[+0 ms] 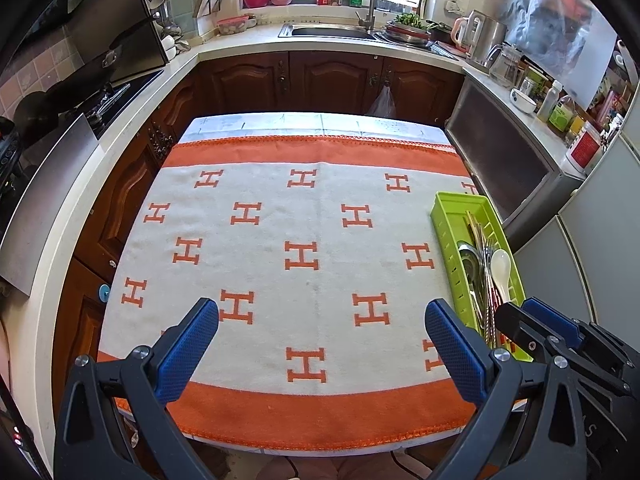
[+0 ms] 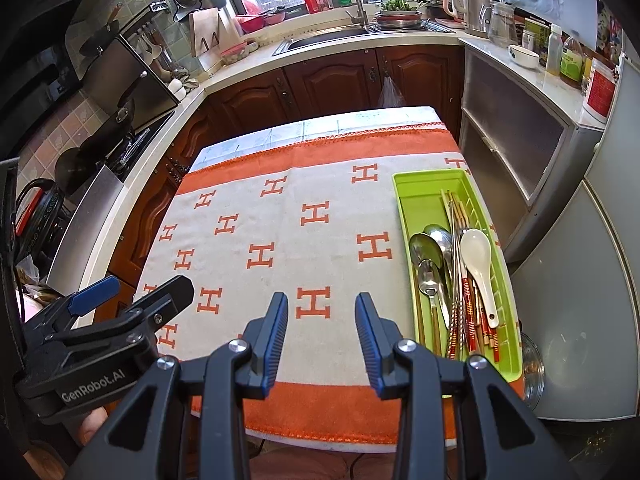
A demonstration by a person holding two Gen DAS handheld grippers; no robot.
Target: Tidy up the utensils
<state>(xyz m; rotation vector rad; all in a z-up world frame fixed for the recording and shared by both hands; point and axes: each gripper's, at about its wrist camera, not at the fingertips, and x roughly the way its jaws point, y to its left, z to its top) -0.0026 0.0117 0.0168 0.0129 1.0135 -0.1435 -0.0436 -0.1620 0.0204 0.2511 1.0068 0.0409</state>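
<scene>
The left gripper (image 1: pixel 322 320) is spread wide, its blue-padded fingers (image 1: pixel 192 344) far apart with nothing between them, hovering over the near part of the cloth (image 1: pixel 304 216), which is white with orange H marks and covers the tabletop. The right gripper (image 2: pixel 322 316) is parted more narrowly, also empty, touching nothing, over the near edge of the same cloth.

The green tray (image 2: pixel 404 196) lies along the right side of the cloth, just right of the right gripper and beyond its fingertips. In it lie metal spoons (image 2: pixel 430 264), a white ceramic spoon (image 2: pixel 478 260), and chopsticks (image 2: pixel 458 216), some with red patterned ends, all pointing lengthwise. From the left wrist camera the green tray (image 1: pixel 448 204) sits to the right of the left gripper, and the right gripper (image 1: pixel 532 320) is in front of its near end.

The left gripper's (image 2: pixel 132 296) body reads "GenRobot.AI" in white letters in the right wrist view.
</scene>
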